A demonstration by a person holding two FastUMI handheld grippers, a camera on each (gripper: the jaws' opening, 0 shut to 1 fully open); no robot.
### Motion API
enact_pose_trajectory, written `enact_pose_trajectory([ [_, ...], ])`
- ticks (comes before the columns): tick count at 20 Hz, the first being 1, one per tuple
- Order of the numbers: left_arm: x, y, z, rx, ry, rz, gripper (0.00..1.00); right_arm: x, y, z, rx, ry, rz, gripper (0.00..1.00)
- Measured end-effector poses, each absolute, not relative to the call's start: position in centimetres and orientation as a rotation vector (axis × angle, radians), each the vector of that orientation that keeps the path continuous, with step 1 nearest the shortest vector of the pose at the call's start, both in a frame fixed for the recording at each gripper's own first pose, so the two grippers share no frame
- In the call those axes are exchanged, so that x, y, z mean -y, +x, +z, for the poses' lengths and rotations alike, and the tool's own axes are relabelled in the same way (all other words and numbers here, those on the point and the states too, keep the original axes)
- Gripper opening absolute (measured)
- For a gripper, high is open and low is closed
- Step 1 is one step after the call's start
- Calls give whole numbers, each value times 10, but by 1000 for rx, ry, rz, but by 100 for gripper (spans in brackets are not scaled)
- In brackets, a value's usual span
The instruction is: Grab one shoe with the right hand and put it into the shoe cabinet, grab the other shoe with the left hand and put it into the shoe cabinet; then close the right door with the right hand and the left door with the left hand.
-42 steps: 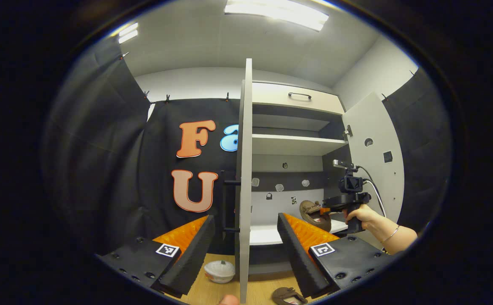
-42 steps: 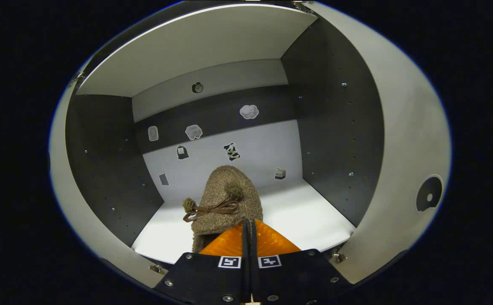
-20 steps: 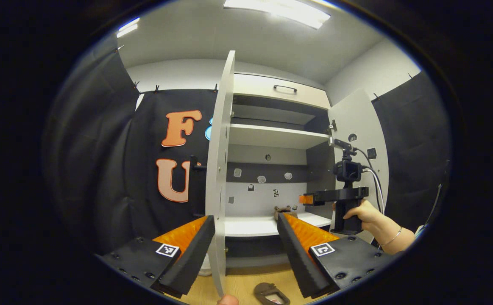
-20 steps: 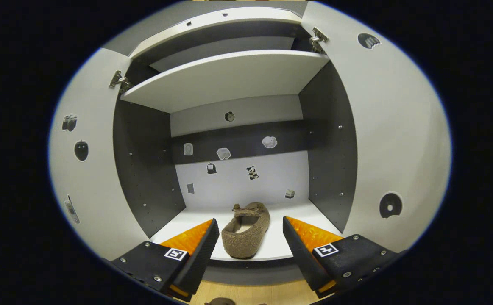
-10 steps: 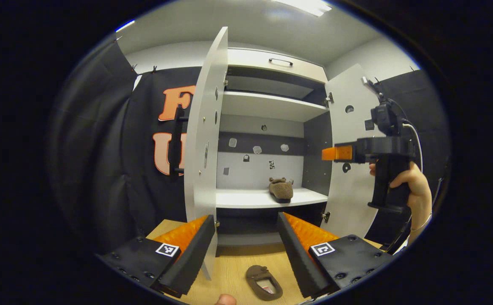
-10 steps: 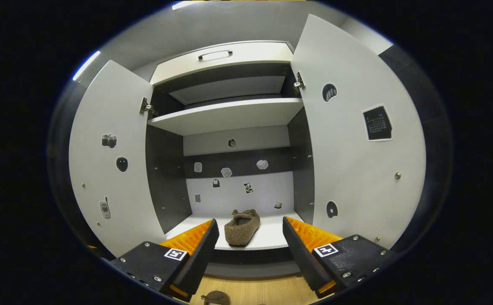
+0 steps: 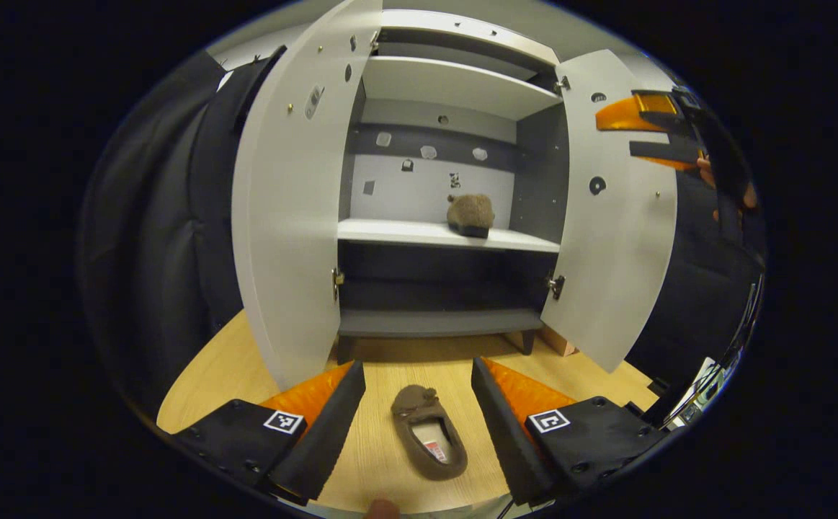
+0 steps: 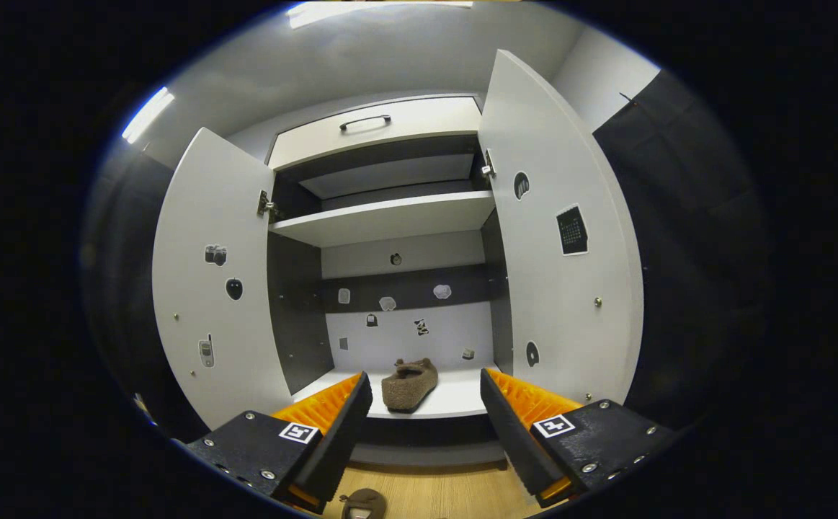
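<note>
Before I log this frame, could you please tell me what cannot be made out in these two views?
- Left gripper view: the brown fuzzy slipper on the white shelf faces away, its opening hidden.
- Left gripper view: the right gripper is cut off at the edge, blurred.
- Right gripper view: the brown slipper on the wooden floor is cropped by the bottom edge.
- Right gripper view: the small stickers on the cabinet's back wall are too small to identify.

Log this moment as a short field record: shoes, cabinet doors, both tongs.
shoe one: brown fuzzy slipper lying on the cabinet's white shelf
shoe two: matching slipper on the wooden floor, opening up, in front of the cabinet
left door: open
right door: open
left tongs: open, on either side of the floor slipper, not touching it
right tongs: open, empty, facing the shelf
task state: one shoe stowed, second not yet picked up
</note>
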State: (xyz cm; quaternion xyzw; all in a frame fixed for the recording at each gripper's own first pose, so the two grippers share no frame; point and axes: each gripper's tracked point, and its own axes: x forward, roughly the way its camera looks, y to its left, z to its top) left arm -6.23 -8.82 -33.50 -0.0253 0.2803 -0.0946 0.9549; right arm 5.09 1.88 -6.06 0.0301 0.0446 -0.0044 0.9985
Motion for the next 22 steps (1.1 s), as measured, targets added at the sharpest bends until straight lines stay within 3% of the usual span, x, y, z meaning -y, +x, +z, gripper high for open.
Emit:
enact_pose_trajectory([
  [10, 85, -62, -487, -824, -50, -111, 98, -7, 37, -67, -65, 60, 6, 93],
  [22, 69, -63, -559, -1025, -143, -65, 97, -6, 40, -76, -44, 84, 59, 93],
])
